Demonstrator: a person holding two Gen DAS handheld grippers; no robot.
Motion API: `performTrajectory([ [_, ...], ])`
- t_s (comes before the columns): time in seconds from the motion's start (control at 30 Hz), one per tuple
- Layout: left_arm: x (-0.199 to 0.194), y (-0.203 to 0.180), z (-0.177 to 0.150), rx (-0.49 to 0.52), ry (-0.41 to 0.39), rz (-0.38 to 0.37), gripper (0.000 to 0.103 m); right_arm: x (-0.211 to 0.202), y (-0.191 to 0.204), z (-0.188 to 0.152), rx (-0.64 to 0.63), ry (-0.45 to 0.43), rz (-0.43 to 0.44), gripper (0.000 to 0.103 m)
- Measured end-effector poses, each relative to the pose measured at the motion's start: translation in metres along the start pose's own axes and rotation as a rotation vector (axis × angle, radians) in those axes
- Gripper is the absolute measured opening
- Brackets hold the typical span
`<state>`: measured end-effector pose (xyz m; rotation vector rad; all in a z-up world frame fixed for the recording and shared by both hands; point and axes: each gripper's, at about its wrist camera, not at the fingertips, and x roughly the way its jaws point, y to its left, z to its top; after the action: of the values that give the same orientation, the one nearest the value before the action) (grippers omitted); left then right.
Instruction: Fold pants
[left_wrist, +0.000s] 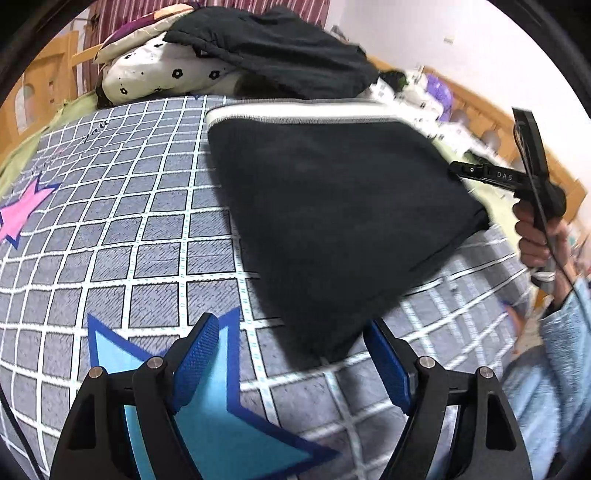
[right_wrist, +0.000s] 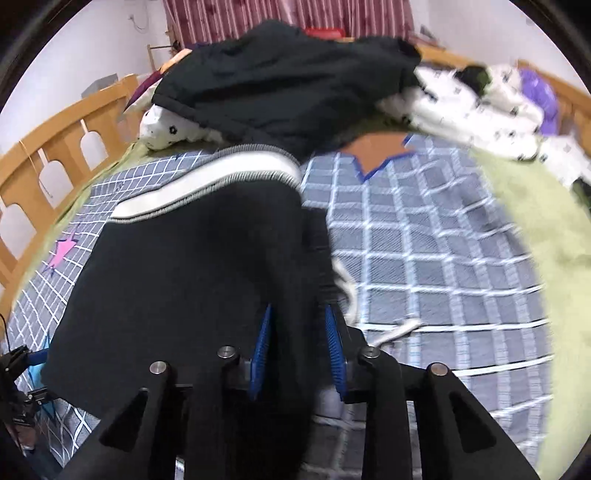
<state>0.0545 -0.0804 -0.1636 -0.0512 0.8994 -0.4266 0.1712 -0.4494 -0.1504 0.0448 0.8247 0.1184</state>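
Fingers (right_wrist: 334, 328) of the right gripper (right_wrist: 299, 332) stand narrowly apart with a fold of the black pants (right_wrist: 192, 258) between them; whether the blue pads actually press the cloth cannot be told from the right wrist view (blur and dark fabric hide the contact). Left gripper (left_wrist: 291, 354) has its fingers wide apart and empty, just short of the near corner of the pants (left_wrist: 332, 221).

Location: the pants lie folded on the checked bedspread (left_wrist: 129, 221) toward the middle of the bed, white-banded waistband (left_wrist: 295, 110) toward the headboard end, right edge at the right gripper.

Risks, as judged:
- A loose hold on the right edge could let the cloth slip out and the fold fall open.
- The white drawstring (right_wrist: 391, 332) trails loose on the bedspread beside the right fingers and could snag in them or end up outside the fold.
- Pulling one edge alone could skew the stack, since the left gripper holds nothing.

Count: one pair of pants in hand; one further dark garment (left_wrist: 277, 48) heaped on the pillows (left_wrist: 159, 77) by the headboard; two grippers; one drawstring visible
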Motion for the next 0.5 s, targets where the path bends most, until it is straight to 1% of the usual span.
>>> performTrajectory([
  [0.07, -0.015, 0.005, 0.000, -0.023, -0.033, -0.008, 0.078, -0.026, 0.002, 0.004, 0.013, -0.082, -0.017, 0.029],
  [0.1, -0.020, 0.008, 0.001, -0.031, -0.042, -0.009, 0.078, -0.034, 0.003, 0.003, 0.013, -0.103, -0.009, 0.029],
  [0.13, -0.024, 0.010, 0.006, -0.043, -0.050, -0.009, 0.078, -0.043, 0.007, 0.003, 0.005, -0.122, 0.018, 0.029],
  [0.2, -0.024, 0.010, 0.023, -0.063, -0.065, -0.020, 0.078, -0.045, 0.017, 0.001, -0.031, -0.134, 0.048, 0.029],
  [0.23, -0.017, 0.006, 0.035, -0.056, -0.051, 0.007, 0.077, -0.043, 0.024, -0.005, -0.061, -0.128, 0.054, 0.029],
  [0.3, 0.001, -0.001, 0.046, -0.023, -0.025, 0.062, 0.068, -0.029, 0.037, -0.016, -0.122, -0.071, 0.027, 0.028],
  [0.33, 0.015, -0.004, 0.048, -0.007, -0.008, 0.089, 0.068, -0.011, 0.038, -0.024, -0.143, 0.002, -0.006, 0.025],
  [0.37, 0.033, -0.004, 0.044, -0.007, 0.045, 0.113, 0.068, 0.003, 0.038, -0.032, -0.140, 0.051, -0.027, 0.024],
  [0.4, 0.046, -0.003, 0.039, -0.020, 0.080, 0.105, 0.068, 0.013, 0.035, -0.039, -0.134, 0.087, -0.043, 0.025],
  [0.47, 0.057, 0.000, 0.029, -0.071, 0.077, 0.060, 0.069, 0.012, 0.035, -0.044, -0.153, 0.081, -0.059, 0.024],
  [0.5, 0.056, 0.001, 0.030, -0.078, 0.079, 0.055, 0.069, 0.010, 0.036, -0.042, -0.162, 0.098, -0.063, 0.024],
])
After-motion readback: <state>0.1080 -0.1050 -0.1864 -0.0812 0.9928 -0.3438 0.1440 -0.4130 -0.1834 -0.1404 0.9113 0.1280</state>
